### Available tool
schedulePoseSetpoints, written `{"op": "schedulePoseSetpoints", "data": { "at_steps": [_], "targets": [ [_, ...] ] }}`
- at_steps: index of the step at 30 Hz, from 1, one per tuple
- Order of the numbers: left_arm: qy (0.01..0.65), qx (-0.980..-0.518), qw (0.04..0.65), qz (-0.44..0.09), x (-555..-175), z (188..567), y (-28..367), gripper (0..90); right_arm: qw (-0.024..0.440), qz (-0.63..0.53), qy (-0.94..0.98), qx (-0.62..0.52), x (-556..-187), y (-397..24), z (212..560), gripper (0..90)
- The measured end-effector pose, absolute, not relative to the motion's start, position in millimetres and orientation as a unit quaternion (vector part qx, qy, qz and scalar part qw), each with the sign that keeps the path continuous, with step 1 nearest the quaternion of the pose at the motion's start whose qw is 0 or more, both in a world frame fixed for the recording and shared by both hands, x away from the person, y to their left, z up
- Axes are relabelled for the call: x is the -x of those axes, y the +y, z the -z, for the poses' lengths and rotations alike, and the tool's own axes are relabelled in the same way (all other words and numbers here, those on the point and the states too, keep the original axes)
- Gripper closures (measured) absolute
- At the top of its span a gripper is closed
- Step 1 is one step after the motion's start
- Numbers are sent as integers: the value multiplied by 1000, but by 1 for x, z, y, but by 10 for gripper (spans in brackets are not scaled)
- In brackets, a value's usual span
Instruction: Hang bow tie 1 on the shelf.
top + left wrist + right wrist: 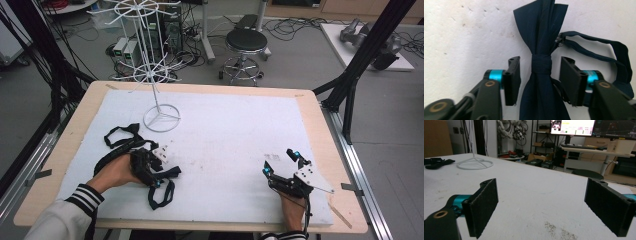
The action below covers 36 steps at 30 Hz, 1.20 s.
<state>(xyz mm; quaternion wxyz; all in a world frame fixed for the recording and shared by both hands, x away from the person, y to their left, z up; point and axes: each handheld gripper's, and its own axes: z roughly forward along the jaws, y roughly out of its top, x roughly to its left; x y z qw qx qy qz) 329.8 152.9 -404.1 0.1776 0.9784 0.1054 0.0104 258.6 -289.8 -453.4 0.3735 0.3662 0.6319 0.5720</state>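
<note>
The dark navy fabric bow tie (pixel 540 62) is seen on the white-covered table (pixel 225 145), its knot between the left gripper (pixel 540 77) jaws, untouched by either pad. The right gripper (pixel 549 205) jaws are spread wide, nothing between them.

A dark blue bow tie (pixel 541 62) lies flat on the white table (pixel 461 37). It is pinched in the middle by a small knot band, and its two wings fan out. A thin dark strap (pixel 599 48) loops out from one side of it.
</note>
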Motion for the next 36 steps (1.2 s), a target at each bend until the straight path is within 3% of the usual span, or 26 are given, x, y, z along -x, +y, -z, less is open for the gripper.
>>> {"op": "schedulePoseSetpoints", "data": {
  "at_steps": [3, 8, 36],
  "targets": [
    [106, -979, 174, -6, -330, 405, 152, 658, 374, -572, 632, -366, -259, -290, 453, 112],
    [107, -980, 169, -3, -330, 403, 154, 722, 371, -572, 632, -368, -258, -289, 453, 112],
    [135, -962, 235, -30, -329, 384, 166, 736, 371, -573, 632, -367, -258, -289, 453, 112]
  ]
}}
